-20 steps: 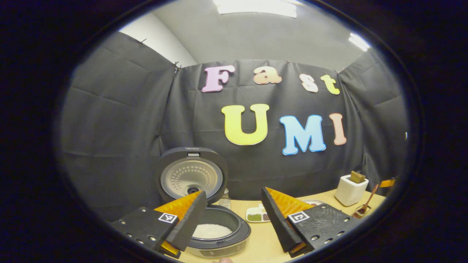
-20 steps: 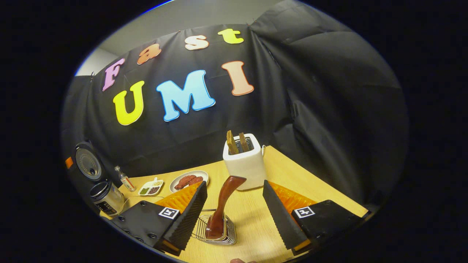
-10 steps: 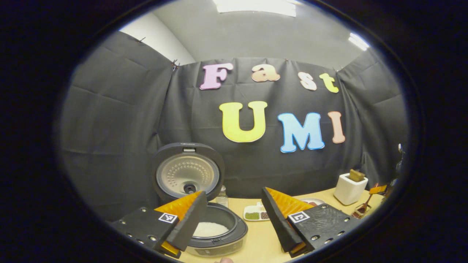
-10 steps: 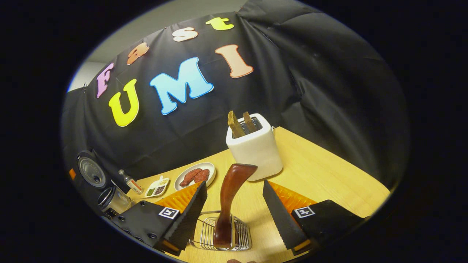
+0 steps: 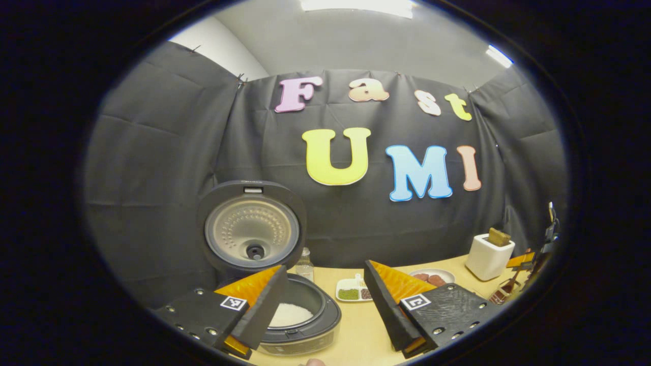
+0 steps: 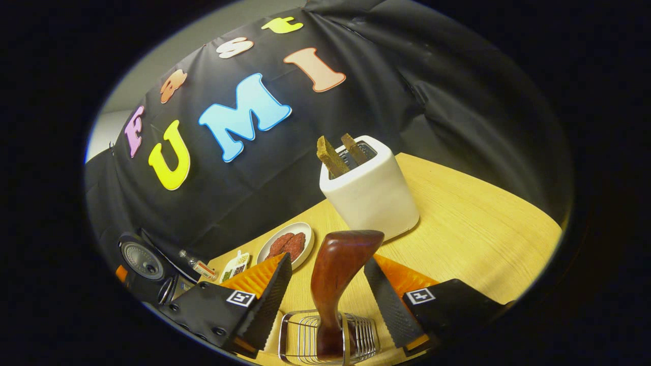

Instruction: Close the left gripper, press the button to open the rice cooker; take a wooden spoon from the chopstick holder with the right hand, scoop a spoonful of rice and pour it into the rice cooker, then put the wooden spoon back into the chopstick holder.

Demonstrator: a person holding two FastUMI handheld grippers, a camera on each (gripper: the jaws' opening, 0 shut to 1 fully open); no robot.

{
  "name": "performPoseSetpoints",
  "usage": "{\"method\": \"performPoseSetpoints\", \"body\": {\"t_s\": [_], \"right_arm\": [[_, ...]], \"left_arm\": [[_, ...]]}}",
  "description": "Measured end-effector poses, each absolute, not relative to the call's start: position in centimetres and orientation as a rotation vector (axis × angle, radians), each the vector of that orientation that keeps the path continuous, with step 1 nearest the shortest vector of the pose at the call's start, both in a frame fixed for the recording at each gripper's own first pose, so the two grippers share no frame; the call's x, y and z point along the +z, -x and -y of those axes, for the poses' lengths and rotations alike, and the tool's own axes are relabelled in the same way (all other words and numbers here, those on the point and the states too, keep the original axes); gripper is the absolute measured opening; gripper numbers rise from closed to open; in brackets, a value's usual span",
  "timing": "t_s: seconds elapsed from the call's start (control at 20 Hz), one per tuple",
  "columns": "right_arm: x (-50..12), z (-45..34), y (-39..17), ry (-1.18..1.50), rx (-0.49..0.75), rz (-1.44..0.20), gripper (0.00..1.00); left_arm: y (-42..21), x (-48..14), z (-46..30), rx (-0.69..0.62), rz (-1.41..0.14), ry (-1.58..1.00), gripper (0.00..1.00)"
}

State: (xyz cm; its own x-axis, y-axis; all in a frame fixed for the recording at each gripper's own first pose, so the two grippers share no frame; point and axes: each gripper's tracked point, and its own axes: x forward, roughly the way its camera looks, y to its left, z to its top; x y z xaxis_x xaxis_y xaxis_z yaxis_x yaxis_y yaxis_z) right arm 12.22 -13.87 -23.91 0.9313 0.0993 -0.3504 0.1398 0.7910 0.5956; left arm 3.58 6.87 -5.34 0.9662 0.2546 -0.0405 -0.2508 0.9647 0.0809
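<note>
In the right gripper view the right tongs (image 6: 325, 300) stand wide open and now bracket the wooden spoon (image 6: 335, 274), whose handle rises between the two fingers without either one touching it; a second ago that handle stood smaller and farther ahead, so the tongs have closed in on it. The spoon stands upright in the wire chopstick holder (image 6: 328, 338) at the near edge of the table (image 6: 473, 229). Since the cooker already holds rice, this looks to me like either the first pick or the moment after putting the spoon back; I cannot tell which. Just beyond the holder is a white toaster (image 6: 371, 198) with two slices sticking up, near enough that a lift should go straight up, not forward. To its left lie a plate of sausages (image 6: 287, 244) and a small divided dish (image 6: 234, 265); to the right the table runs bare to its edge. In the left gripper view the left tongs (image 5: 323, 310) are also wide open and hold nothing, hanging over the near table edge. Just past them sits the rice cooker (image 5: 300, 320), lid (image 5: 252, 229) upright and white rice in the pot, so the opening step is done. The lid sits higher in view than before.
</note>
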Motion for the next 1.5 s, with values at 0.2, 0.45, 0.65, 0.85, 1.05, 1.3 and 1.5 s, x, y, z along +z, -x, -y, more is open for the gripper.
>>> {"method": "performPoseSetpoints", "body": {"t_s": [0.2, 0.45, 0.65, 0.85, 1.05, 1.3, 1.5], "right_arm": [[-23.6, 14.0, -12.6, -0.681, -0.027, -0.384, 0.49], [-23.3, 13.3, -12.1, -0.647, -0.031, -0.4, 0.25], [-21.6, 13.0, -11.7, -0.572, -0.034, -0.365, 0.21], [-18.4, 13.5, -11.0, -0.576, -0.045, -0.302, 0.21], [-13.7, 13.4, -10.3, -0.514, -0.055, -0.224, 0.21], [-6.8, 10.2, -9.7, -0.464, 0.006, -0.115, 0.21], [-3.3, 5.8, -9.6, -0.431, 0.089, -0.069, 0.21]], "left_arm": [[-4.2, -6.1, -7.2, 0.252, -0.058, -0.06, 0.94], [-3.9, -6.3, -7.2, 0.233, -0.059, -0.035, 0.92], [-3.5, -6.0, -6.9, 0.209, -0.048, -0.009, 0.94], [-2.6, -5.9, -7.0, 0.204, -0.037, -0.04, 0.92], [-2.1, -5.3, -6.6, 0.171, -0.007, -0.006, 0.93], [-1.5, -5.0, -7.0, 0.155, 0.016, 0.027, 0.93], [-0.4, -5.2, -8.0, 0.155, 0.014, 0.07, 0.94]]}}
